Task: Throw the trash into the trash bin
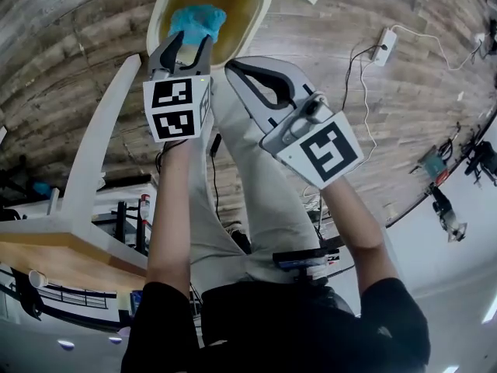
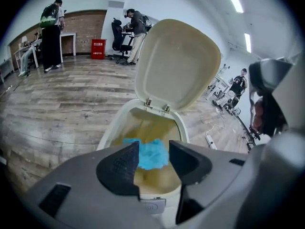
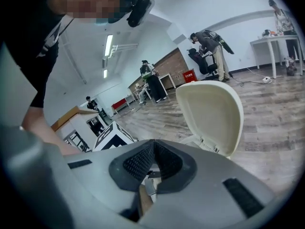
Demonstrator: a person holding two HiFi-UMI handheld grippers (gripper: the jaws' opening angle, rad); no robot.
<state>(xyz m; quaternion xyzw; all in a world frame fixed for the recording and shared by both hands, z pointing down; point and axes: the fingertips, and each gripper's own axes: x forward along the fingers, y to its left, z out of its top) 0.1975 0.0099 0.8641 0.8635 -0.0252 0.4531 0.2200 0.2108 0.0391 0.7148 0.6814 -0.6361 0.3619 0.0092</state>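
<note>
Head view: we look steeply down on a cream plastic trash bin (image 1: 264,10) with its hinged lid thrown back, standing on the wood-plank floor. The left hand-held gripper (image 1: 192,39) hangs right over the bin's mouth, and a crumpled wad of bright blue soft material (image 1: 198,20), the trash, shows past its tips within the rim. The right hand-held gripper (image 1: 231,66) sits just beside the bin, apart from the wad.

Left gripper view: the jaws stand apart, and the blue wad (image 2: 150,154) shows in the gap between them, over the yellowish inside of the bin (image 2: 112,128). Neither ribbed pad seems to press on it, so we judge it loose. We cannot tell whether it is dropping or lying on the bottom. The raised lid (image 2: 178,66) stands clear behind.

Right gripper view: the jaws are together, pad against pad, with nothing pinched at their tips (image 3: 153,142). The lid (image 3: 209,113) rises beyond them.

The wad looks very light, limp and easily squashed, like thin film or tissue, and not fragile. We would expect it to crumple under any squeeze and perhaps to cling to the ribbed pads instead of falling cleanly. Should it need picking up again, we would pinch through the thick middle of the bunch, not a loose edge, which could tear or slip free.
</note>
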